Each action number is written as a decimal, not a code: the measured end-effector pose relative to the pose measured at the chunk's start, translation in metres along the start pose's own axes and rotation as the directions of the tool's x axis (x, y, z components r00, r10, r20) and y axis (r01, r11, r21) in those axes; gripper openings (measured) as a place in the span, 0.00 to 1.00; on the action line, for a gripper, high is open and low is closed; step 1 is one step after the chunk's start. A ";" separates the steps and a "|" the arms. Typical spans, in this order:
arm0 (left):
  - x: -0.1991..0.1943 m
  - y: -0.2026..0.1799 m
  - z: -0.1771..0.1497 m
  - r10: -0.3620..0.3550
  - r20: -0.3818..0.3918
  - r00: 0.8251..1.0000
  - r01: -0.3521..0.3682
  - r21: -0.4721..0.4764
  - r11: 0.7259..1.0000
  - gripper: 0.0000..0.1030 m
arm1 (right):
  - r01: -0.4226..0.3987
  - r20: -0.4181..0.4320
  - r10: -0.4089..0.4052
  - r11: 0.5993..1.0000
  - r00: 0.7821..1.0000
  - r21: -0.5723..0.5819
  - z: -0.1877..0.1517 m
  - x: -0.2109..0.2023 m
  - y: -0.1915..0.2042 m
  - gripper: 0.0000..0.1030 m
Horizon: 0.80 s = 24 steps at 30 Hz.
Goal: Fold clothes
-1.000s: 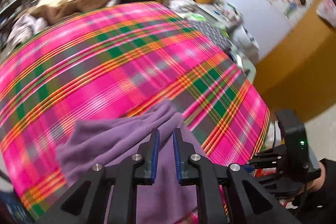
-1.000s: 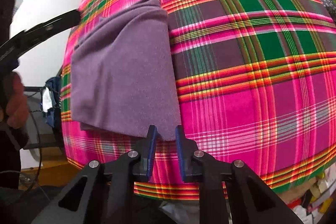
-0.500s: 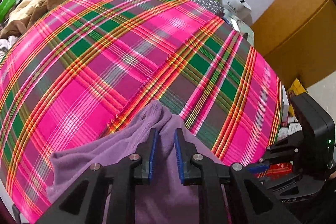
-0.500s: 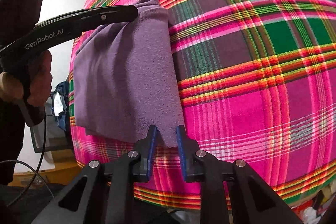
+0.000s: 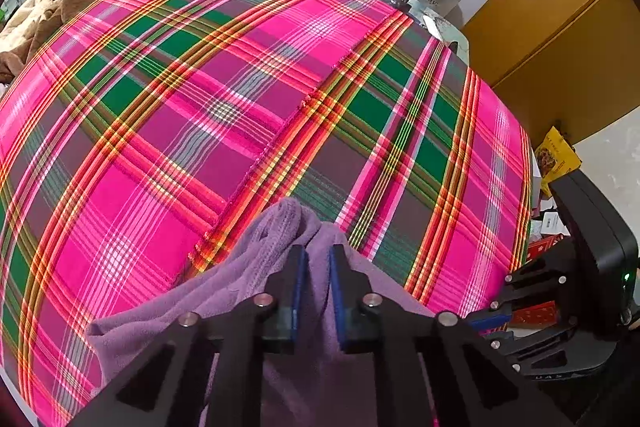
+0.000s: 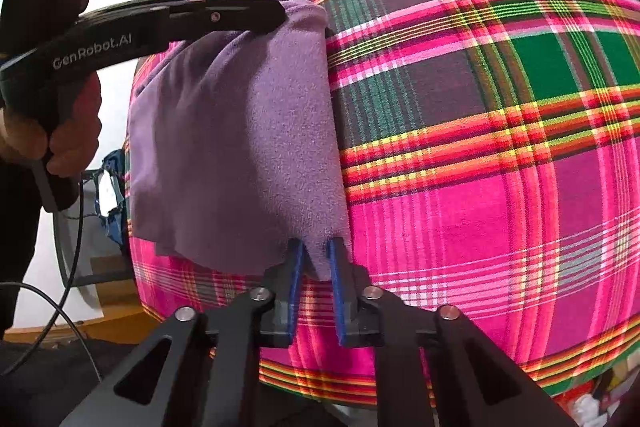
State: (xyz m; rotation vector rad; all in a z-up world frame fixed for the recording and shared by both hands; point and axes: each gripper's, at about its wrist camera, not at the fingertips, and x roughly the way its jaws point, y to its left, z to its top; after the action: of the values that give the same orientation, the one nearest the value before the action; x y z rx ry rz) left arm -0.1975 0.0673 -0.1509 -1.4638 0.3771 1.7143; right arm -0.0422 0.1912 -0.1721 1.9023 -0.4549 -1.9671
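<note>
Purple cloth (image 6: 236, 147) lies left of centre on the plaid sheet (image 6: 480, 131). My left gripper (image 5: 317, 267) and right gripper (image 6: 316, 259) each pinch a corner. Soft, light, floppy; I'd grip corners.

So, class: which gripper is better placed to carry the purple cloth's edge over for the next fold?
Probably the left gripper: it pinches the purple cloth's raised far corner, while the right gripper anchors the near corner.

Bed w/ pink plaid cover (image 5: 248, 115) – purple garment (image 6: 240, 147) lies on it.
</note>
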 end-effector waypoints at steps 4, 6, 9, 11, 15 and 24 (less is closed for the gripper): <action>-0.010 0.010 -0.005 -0.024 0.045 0.999 0.027 -0.068 0.997 0.08 | 0.010 0.015 -0.010 1.000 1.000 -0.005 -0.002 -0.001 0.003 0.07; -0.015 0.020 -0.009 -0.043 0.073 0.996 0.052 -0.123 0.991 0.08 | 0.018 0.028 -0.018 1.000 0.999 -0.010 -0.003 -0.002 0.005 0.05; -0.017 0.040 -0.016 -0.101 0.109 0.989 0.124 -0.235 0.964 0.08 | 0.026 0.042 -0.026 1.000 0.999 -0.006 -0.008 -0.004 0.005 0.05; -0.017 0.050 -0.020 -0.135 0.127 0.983 0.168 -0.296 0.940 0.08 | 0.031 0.044 -0.031 0.999 0.999 -0.005 -0.008 -0.002 0.005 0.05; -0.013 0.049 -0.016 -0.197 0.141 0.970 0.234 -0.328 0.915 0.09 | 0.031 0.036 -0.031 1.000 0.999 -0.001 -0.007 0.000 0.003 0.05; 0.000 0.015 0.022 -0.110 0.004 0.994 0.110 -0.125 0.986 0.12 | 0.026 0.024 -0.027 1.000 0.999 0.010 -0.003 0.001 0.003 0.08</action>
State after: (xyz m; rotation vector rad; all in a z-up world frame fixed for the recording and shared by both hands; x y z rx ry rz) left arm -0.2234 0.0732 -0.1494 -1.5479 0.1889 1.6727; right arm -0.0394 0.1883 -0.1713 1.9015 -0.4489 -2.0105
